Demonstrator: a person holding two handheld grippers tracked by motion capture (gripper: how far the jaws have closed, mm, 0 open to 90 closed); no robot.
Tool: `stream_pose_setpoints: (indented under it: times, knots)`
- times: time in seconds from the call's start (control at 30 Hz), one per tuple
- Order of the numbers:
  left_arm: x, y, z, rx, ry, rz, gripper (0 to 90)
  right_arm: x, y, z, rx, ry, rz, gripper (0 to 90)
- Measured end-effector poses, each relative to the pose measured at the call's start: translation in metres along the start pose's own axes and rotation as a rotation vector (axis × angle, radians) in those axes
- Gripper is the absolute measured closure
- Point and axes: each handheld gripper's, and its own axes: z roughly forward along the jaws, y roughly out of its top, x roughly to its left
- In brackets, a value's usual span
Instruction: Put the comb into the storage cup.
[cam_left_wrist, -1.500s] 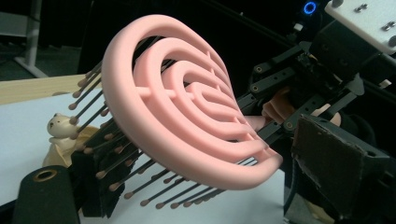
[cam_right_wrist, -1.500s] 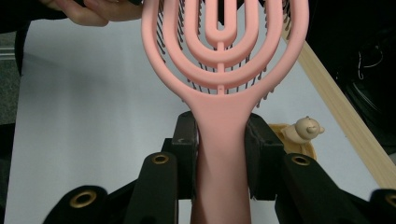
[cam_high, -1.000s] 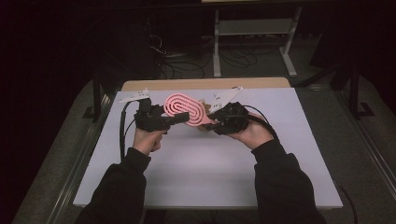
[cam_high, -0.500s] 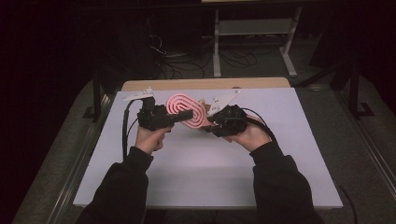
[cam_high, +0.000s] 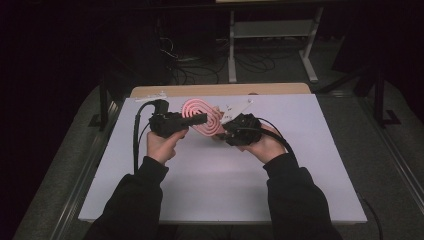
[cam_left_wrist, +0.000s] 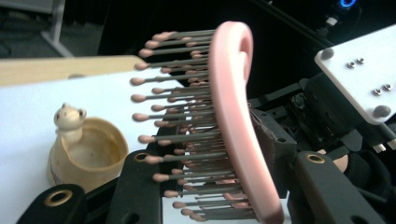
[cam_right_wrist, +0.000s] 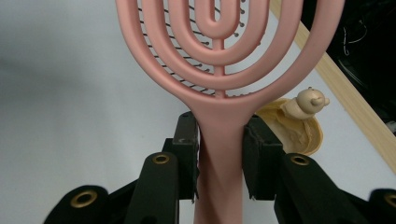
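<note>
**Pink hairbrush gripped from both ends above the table**

High view: pink hairbrush (cam_high: 201, 116) held up over the far middle of the white table (cam_high: 310, 170), between two hand-held tools. Left gripper (cam_high: 199, 118) reaching in from the left, its black jaws lying across the brush head. Right gripper (cam_high: 223, 131) coming in from the right at the handle end, grey plate on top. Both of the person's hands wrapped around the tool bodies, dark sleeves entering from the bottom edge.

Left gripper view: brush (cam_left_wrist: 233, 116) seen edge-on, curved pink back to the right, rows of grey bristles with pink tips pointing left. Jaws having just closed in, now clamped on the brush head, one on the bristle side, one on the back. Small cream-coloured cup (cam_left_wrist: 88, 154) with an animal figure on its rim standing on the table behind, to the left. Other tool with its grey plate close behind the brush, on the right.

Right gripper view: brush handle (cam_right_wrist: 219, 154) pinched upright between the two black pads, pressing on both sides. Looped pink head spreading out above. Cream cup (cam_right_wrist: 299, 128) on the table just beyond the right jaw.
</note>
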Motion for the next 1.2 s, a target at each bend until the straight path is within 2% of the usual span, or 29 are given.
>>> stream_pose_setpoints:
  times: [0.07,0.27,0.37,0.47,0.57,0.67,0.73,0.83,0.93,1.0,1.1,1.2]
  knots:
    - [-0.001,0.0,0.001,-0.009,-0.012,-0.007,62.1,-0.001,-0.001,0.001,-0.009,0.0,0.008,68.3]
    - [-0.01,0.002,0.003,-0.021,0.011,0.07,62.6,-0.003,-0.004,0.002,-0.028,0.012,0.028,66.5]
    - [-0.013,0.002,0.003,-0.036,0.03,0.084,62.7,-0.005,-0.006,0.002,-0.035,0.013,0.043,63.2]
    - [-0.013,0.004,0.003,-0.051,0.046,0.089,62.9,-0.006,-0.008,0.002,-0.017,0.004,0.057,50.5]
    - [-0.013,0.006,0.002,-0.055,0.05,0.09,63.0,-0.011,-0.011,0.0,-0.024,0.03,0.1,45.1]
    - [-0.012,0.007,0.001,-0.061,0.061,0.093,63.0,-0.015,-0.014,-0.003,-0.024,0.044,0.14,35.3]
    - [-0.01,0.007,0.0,-0.066,0.062,0.097,63.0,-0.018,-0.016,-0.002,-0.009,0.054,0.168,30.2]
    - [-0.009,0.008,-0.002,-0.069,0.061,0.117,63.0,-0.02,-0.02,-0.001,-0.004,0.075,0.205,16.1]
    - [-0.009,0.01,-0.002,-0.068,0.081,0.136,63.0,-0.021,-0.024,0.0,-0.016,0.093,0.22,9.1]
    - [-0.009,0.011,-0.003,-0.068,0.085,0.141,63.0,-0.022,-0.028,-0.001,-0.021,0.089,0.238,0.3]
    - [-0.008,0.014,-0.004,-0.075,0.076,0.139,63.0,-0.023,-0.033,-0.005,-0.042,0.067,0.259,0.0]
    - [-0.006,0.018,-0.005,-0.075,0.07,0.144,63.0,-0.026,-0.041,-0.009,-0.079,0.075,0.282,0.0]
